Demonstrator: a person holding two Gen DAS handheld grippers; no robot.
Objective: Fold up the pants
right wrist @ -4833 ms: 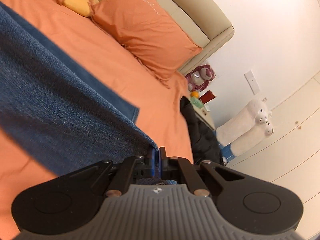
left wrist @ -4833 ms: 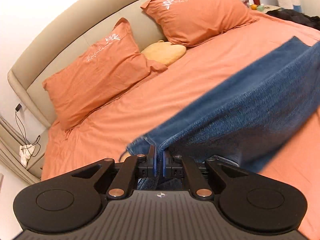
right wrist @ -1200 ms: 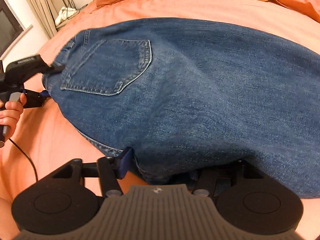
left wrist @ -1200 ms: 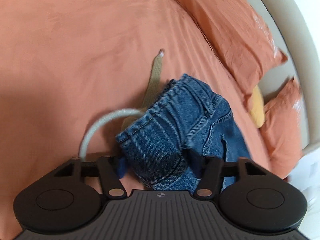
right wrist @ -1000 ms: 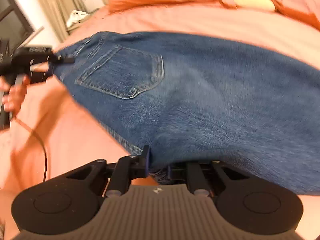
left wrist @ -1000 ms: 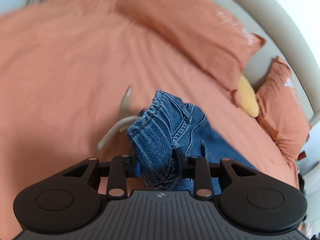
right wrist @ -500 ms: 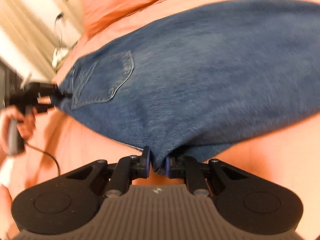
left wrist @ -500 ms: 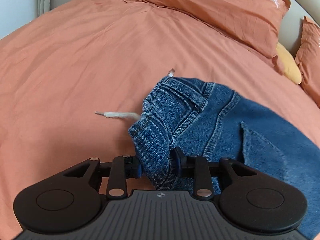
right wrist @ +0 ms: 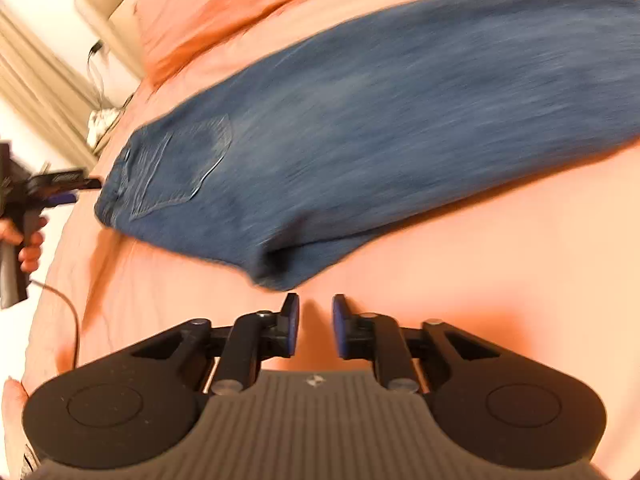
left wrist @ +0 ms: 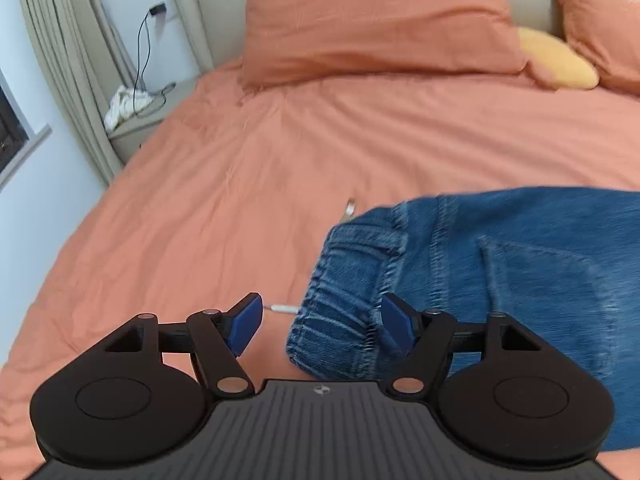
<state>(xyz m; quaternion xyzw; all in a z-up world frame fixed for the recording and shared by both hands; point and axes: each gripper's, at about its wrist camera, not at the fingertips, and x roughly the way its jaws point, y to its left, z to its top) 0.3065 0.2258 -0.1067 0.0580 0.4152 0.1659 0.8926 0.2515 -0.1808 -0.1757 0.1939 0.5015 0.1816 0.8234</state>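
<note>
Blue jeans (left wrist: 500, 272) lie flat on the orange bed sheet (left wrist: 200, 220), back pocket up. The left gripper (left wrist: 320, 322) has its jaws opening wide. The gathered waistband (left wrist: 340, 312) sits between its blue pads, near the right one, and neither pad presses on it. A pale drawstring (left wrist: 282, 309) pokes out beside the waistband. In the right wrist view the jeans (right wrist: 380, 120) stretch across the bed. My right gripper (right wrist: 315, 320) is just short of their near edge, jaws opening a little, with only sheet in the gap. A hand (right wrist: 28, 244) holds the left gripper (right wrist: 60, 188) by the waistband.
Two orange pillows (left wrist: 372, 20) and a yellow cushion (left wrist: 556, 60) lie against the beige headboard (left wrist: 208, 12). A bedside table (left wrist: 132, 120) with a white cloth and cable stands at the left by the curtain (left wrist: 68, 60). A cable (right wrist: 68, 308) trails over the sheet.
Both grippers have let go of the jeans. The left jaws have spread wide around the waistband. The right jaws have parted and drawn back from the denim edge, which now rests on the sheet.
</note>
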